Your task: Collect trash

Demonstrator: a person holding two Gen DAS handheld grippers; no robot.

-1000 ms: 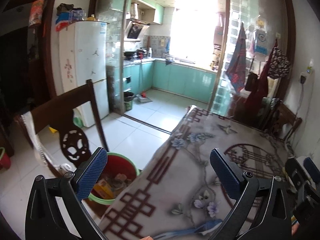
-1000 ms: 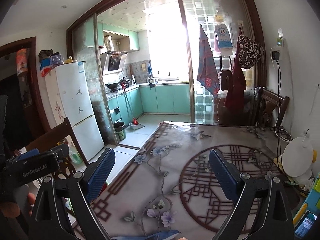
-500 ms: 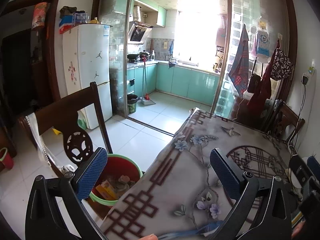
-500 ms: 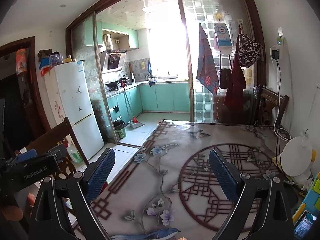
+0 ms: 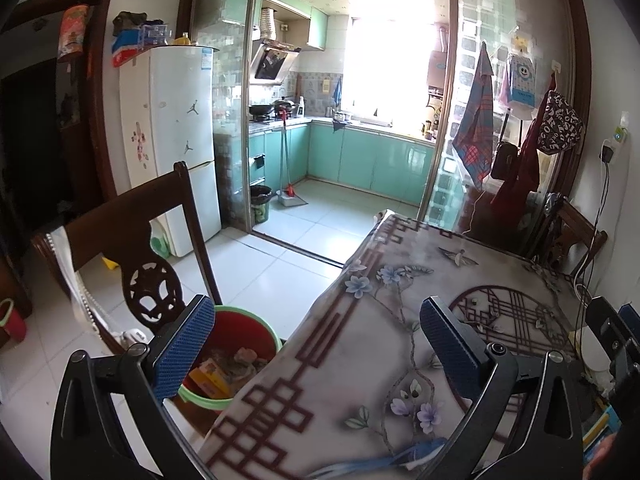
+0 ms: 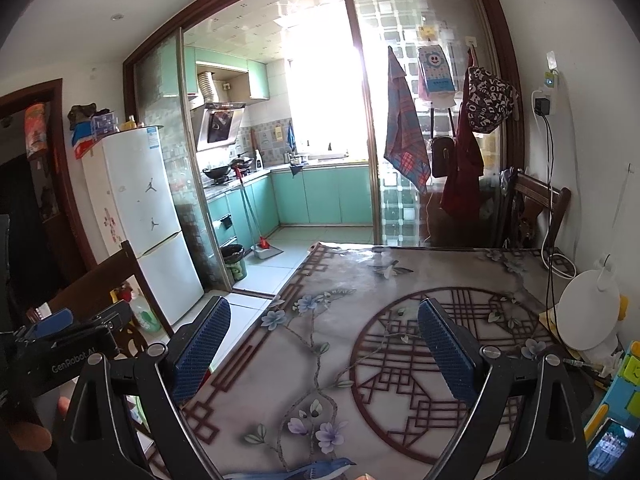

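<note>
A red bucket with a green rim (image 5: pixel 240 326) stands on the floor by the table's left edge and holds several pieces of trash (image 5: pixel 224 368). My left gripper (image 5: pixel 316 344) is open and empty, raised over the table's left edge beside the bucket. My right gripper (image 6: pixel 324 344) is open and empty, raised above the patterned tablecloth (image 6: pixel 360 344). The left gripper's body shows at the left in the right wrist view (image 6: pixel 68 360).
A dark wooden chair (image 5: pixel 132 240) stands left of the bucket. A white round lamp (image 6: pixel 588 312), a cable and colourful items (image 6: pixel 624 384) sit at the table's right edge. Another chair (image 6: pixel 536 208) is at the far end. A fridge (image 5: pixel 172 140) and kitchen lie beyond.
Both grippers have risen and tilted up slightly, so the views show more of the room. Jaws stay open and empty.
</note>
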